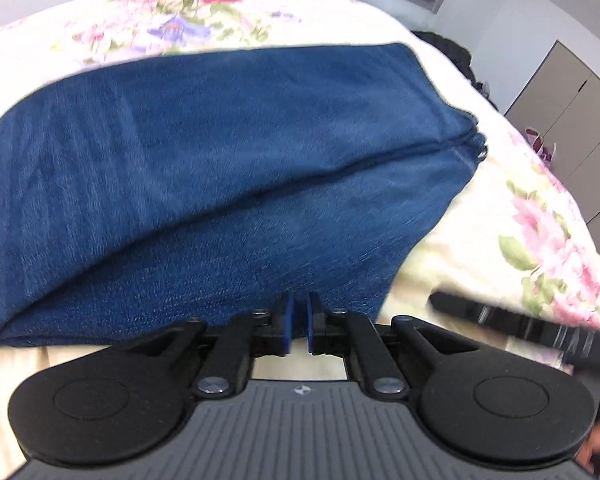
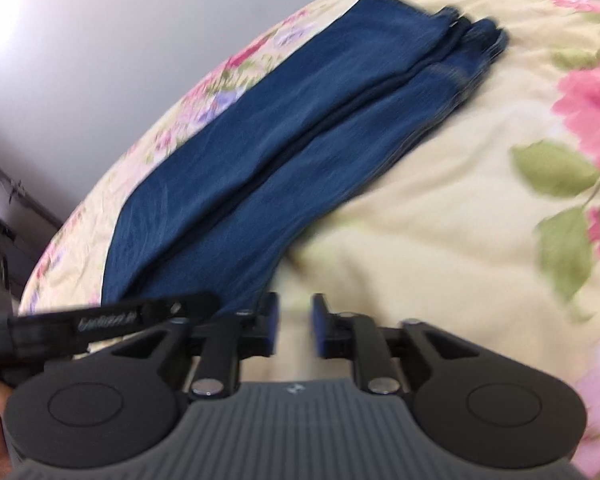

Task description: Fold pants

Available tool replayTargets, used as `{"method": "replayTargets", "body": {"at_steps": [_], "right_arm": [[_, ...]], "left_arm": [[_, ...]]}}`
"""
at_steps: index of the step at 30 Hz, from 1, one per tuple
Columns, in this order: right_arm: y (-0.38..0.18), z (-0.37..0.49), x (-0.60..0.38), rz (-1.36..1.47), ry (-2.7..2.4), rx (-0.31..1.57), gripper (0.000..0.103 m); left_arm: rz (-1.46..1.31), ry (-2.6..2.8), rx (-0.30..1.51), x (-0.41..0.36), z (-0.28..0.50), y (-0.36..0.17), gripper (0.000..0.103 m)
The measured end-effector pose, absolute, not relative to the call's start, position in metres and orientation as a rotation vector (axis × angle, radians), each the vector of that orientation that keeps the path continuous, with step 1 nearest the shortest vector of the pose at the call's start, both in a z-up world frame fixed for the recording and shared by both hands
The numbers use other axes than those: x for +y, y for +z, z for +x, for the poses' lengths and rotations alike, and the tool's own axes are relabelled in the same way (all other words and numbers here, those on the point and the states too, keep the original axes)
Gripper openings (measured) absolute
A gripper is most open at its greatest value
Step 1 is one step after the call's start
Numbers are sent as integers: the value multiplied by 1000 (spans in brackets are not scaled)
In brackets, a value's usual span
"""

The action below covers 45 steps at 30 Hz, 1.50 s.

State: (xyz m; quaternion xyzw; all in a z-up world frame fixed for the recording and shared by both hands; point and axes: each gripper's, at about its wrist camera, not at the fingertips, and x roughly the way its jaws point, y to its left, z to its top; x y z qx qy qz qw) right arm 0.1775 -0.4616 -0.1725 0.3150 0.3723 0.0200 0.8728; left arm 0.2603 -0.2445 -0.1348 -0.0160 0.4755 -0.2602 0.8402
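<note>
Left gripper [image 1: 298,326] nearly closed, pants [image 1: 204,184] blurred, cropped

The left gripper [image 1: 298,326] points forward and steeply down, its two blue pads [image 1: 287,328] nearly together with only a thin gap between them and nothing held. The right gripper [image 2: 294,326] also tilts forward and down, jaws parted to a clear gap, nothing between them. Each gripper shows at the edge of the other's view, side by side. Part of a hand [image 1: 598,446] shows at the near right corner behind the left gripper.
</note>
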Motion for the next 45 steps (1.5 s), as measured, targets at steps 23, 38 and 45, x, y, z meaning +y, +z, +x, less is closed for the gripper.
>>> {"method": "replayTargets", "body": {"at_steps": [23, 38, 45], "right_arm": [[-226, 311, -658, 1100, -111, 512, 43], [-165, 320, -634, 791, -94, 504, 21], [-139, 311, -623, 744, -102, 501, 20]], "left_arm": [[-67, -496, 769, -267, 414, -126, 8], [-10, -466, 823, -287, 454, -146, 8], [43, -531, 804, -290, 367, -134, 9]]}}
